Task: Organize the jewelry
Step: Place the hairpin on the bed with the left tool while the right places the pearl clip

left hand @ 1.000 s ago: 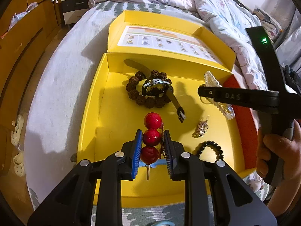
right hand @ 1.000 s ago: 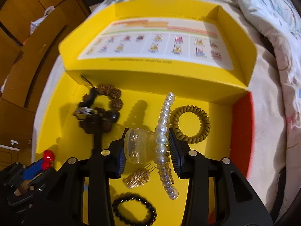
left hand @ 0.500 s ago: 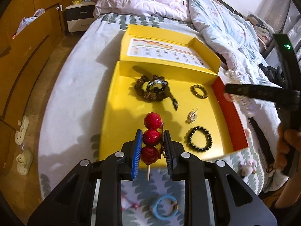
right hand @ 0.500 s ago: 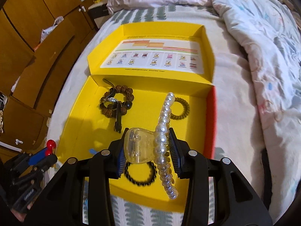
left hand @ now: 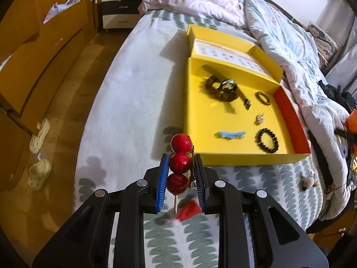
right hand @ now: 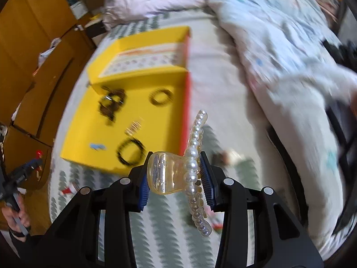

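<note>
Both grippers pulling back from yellow box (left hand: 243, 156) over bed: left gripper (left hand: 181, 174) jaws clenching red-bead hairpin (left hand: 179, 164), right gripper (right hand: 176, 178) jaws clenching pearl claw clip (right hand: 194, 156); pieces leaving box, likely being re-sorted.

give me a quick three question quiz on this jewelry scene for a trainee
1. True or false: the left tongs are shut on the red bead stick.
2. What do the right tongs hold? A) black bead bracelet B) pearl hair claw C) watch
3. Fill in: the black bead bracelet lies inside the ____ box.

Key: 1 true; 2 B, the pearl hair claw; 3 yellow.
</note>
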`<move>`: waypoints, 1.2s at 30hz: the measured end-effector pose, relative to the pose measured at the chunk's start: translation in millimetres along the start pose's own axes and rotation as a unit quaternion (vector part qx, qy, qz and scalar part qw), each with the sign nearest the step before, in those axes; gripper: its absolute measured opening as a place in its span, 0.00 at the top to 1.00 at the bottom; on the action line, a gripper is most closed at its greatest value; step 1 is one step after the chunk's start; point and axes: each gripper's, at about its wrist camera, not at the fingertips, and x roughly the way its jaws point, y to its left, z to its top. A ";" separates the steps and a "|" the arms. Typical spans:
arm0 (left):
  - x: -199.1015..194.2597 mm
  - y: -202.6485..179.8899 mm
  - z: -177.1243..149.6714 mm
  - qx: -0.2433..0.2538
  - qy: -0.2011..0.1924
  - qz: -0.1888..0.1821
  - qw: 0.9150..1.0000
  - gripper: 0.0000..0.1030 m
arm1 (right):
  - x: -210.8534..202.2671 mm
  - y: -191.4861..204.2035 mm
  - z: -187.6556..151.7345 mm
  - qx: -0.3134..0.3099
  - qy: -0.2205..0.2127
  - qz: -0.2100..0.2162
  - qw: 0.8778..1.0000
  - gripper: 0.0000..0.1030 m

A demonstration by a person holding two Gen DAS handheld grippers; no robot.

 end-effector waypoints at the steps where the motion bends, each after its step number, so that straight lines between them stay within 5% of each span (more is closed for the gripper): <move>1: 3.1 4.6 -2.9 -0.003 0.006 -0.001 1.000 0.77 | -0.1 -10.8 -8.3 0.012 0.002 -0.004 1.000 0.60; 10: 30.3 30.8 -21.0 -0.012 0.043 0.013 0.999 0.77 | 31.6 -83.2 -62.2 0.081 0.048 -0.044 0.995 0.60; 28: 60.3 29.2 -31.0 0.007 0.079 0.022 0.997 0.77 | 74.7 -102.5 -65.9 0.107 0.095 -0.057 0.988 0.60; 32: 57.9 27.5 -30.4 0.007 0.074 0.023 0.997 0.62 | 73.1 -103.1 -65.5 0.106 0.094 -0.066 0.988 0.57; 36: 52.1 25.1 -26.5 0.000 0.067 0.019 0.998 0.59 | 60.8 -98.9 -59.7 0.108 0.074 -0.072 0.989 0.57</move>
